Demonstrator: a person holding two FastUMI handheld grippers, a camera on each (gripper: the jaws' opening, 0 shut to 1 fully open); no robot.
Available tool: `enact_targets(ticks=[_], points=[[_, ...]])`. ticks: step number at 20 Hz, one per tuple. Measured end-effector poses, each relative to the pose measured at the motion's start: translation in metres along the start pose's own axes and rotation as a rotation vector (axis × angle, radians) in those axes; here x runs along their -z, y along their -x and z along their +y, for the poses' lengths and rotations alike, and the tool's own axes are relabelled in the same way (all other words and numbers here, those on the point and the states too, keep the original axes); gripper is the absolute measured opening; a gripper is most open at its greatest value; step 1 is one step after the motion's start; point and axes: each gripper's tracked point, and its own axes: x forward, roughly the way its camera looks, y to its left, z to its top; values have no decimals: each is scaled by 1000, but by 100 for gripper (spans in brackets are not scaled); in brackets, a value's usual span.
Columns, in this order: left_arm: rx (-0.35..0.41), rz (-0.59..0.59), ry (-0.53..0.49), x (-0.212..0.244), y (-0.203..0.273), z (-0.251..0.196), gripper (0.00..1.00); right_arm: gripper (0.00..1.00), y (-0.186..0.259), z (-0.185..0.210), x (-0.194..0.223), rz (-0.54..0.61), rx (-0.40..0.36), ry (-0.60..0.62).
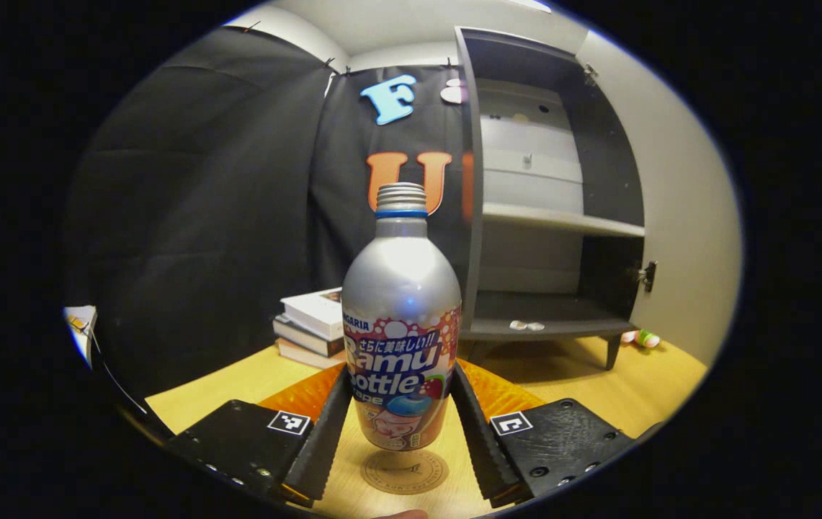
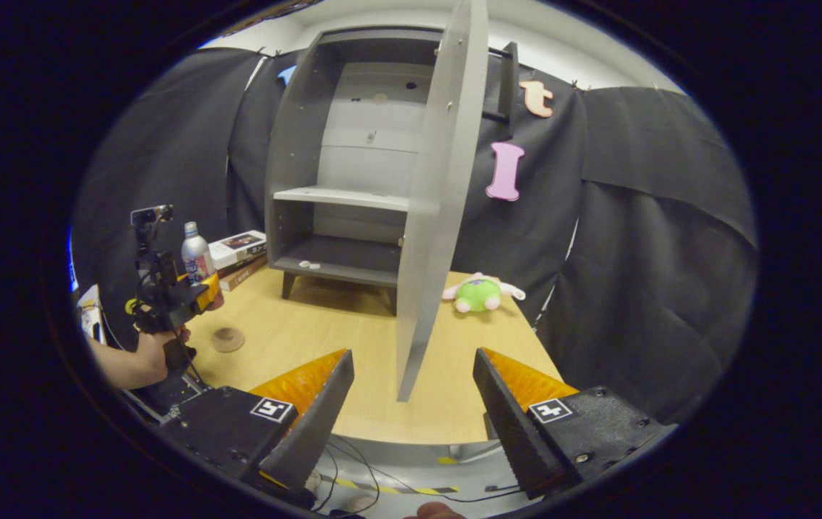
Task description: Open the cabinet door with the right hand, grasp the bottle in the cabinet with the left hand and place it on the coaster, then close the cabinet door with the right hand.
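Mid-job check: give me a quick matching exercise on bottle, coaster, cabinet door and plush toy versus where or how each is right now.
1. bottle
2. coaster
3. cabinet door
4. plush toy

A. swung wide open
B. flat on the table, just under the bottle
C. between the left gripper's fingers
D. lying on the table beside the cabinet

Pairs: 1-C, 2-B, 3-A, 4-D
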Motion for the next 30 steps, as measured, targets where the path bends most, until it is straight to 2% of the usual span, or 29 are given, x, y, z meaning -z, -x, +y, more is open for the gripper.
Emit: enact_targets(ticks=[5,7,8,14,15,16,17,22,27,30], points=[[-28,64,9,54,-10,-6,76,100,-10,2,13,57,-24,27],[-45,116,-23,73,-8,-6,76,100,-16,3,13,68,-39,42],[-48,59,-37,65,-8,-8,77,100,-19,2,13,73,-39,51],[-61,103,-65,76,-12,-11,80,100,-32,11,11,72,-86,77],[-54,97,-56,75,-9,-13,74,100,-34,12,14,81,-96,83],[-57,89,-54,74,-11,-11,94,100,-35,12,14,82,-101,86],[-52,89,-53,74,-11,-12,97,100,-37,12,13,81,-106,85],[-66,91,-46,74,-8,-9,97,100,-40,15,18,109,-137,94],[-84,130,-36,78,16,0,98,100,-32,11,11,100,-142,123],[-74,171,-53,66,43,-5,97,100,-34,15,13,103,-157,88]])
